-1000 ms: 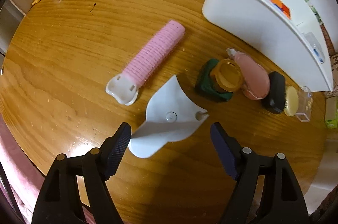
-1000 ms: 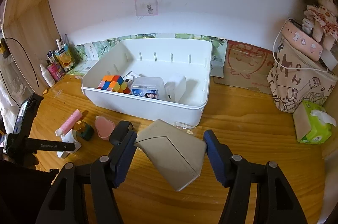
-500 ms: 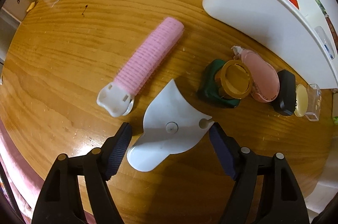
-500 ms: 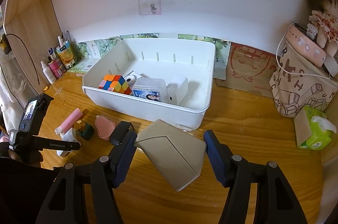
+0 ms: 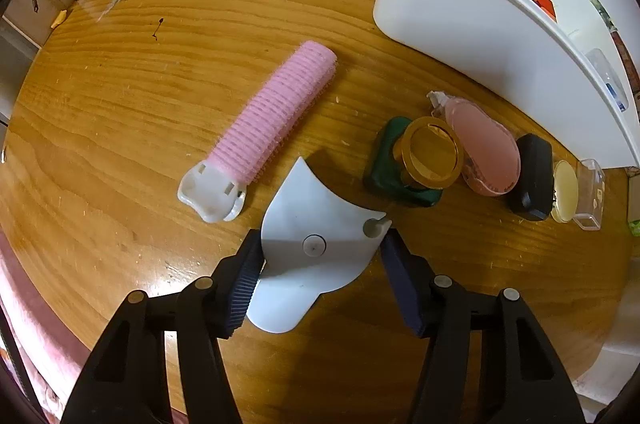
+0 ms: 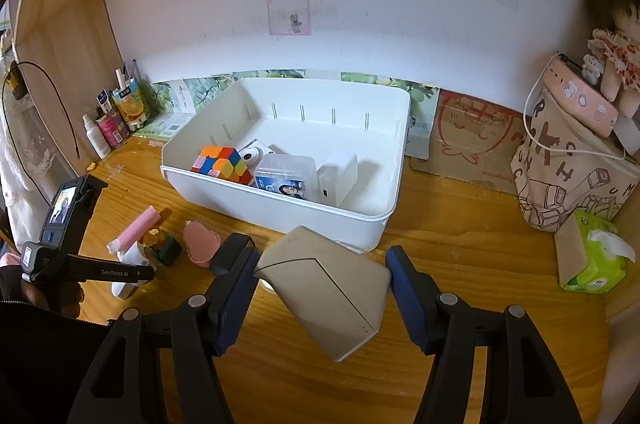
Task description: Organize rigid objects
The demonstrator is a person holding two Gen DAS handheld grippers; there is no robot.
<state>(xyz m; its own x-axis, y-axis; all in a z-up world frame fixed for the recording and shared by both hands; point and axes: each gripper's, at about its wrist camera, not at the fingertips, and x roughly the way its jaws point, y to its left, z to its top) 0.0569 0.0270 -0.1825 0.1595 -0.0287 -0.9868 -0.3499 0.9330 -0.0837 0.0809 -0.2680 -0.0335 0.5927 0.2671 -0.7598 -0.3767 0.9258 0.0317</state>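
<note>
**Left fingers closing on the white scoop while the right holds a beige box**

The left gripper [image 5: 320, 280] points straight down at the worktop [image 5: 160, 104], and its fingers are closing around a flat white scoop [image 5: 316, 248] that lies between them. The left finger [image 5: 244, 288] looks to be touching the scoop's edge; the right one seems just at the small peg on its other side, with no firm squeeze evident. Just beside the scoop lie a pink roller [image 5: 272, 112], a gold-capped green bottle [image 5: 416, 160], a pink case [image 5: 484, 144] and a black item [image 5: 532, 176], all in front of the white bin [image 5: 460, 24].

The right gripper [image 6: 320, 288] holds a beige box [image 6: 332, 288] between half-spread fingers, above the worktop and near the bin's front wall [image 6: 280, 208]. The bin already contains a cube [image 6: 220, 164] and a few boxes.

The risks appear to sit with the scoop. It is thin and curved, so the fingers may pinch only its rim, and it could pivot or slip out on lifting. A finger catching on the peg could twist it sideways into the roller. The beige box is tilted in its grip and might slide.
</note>
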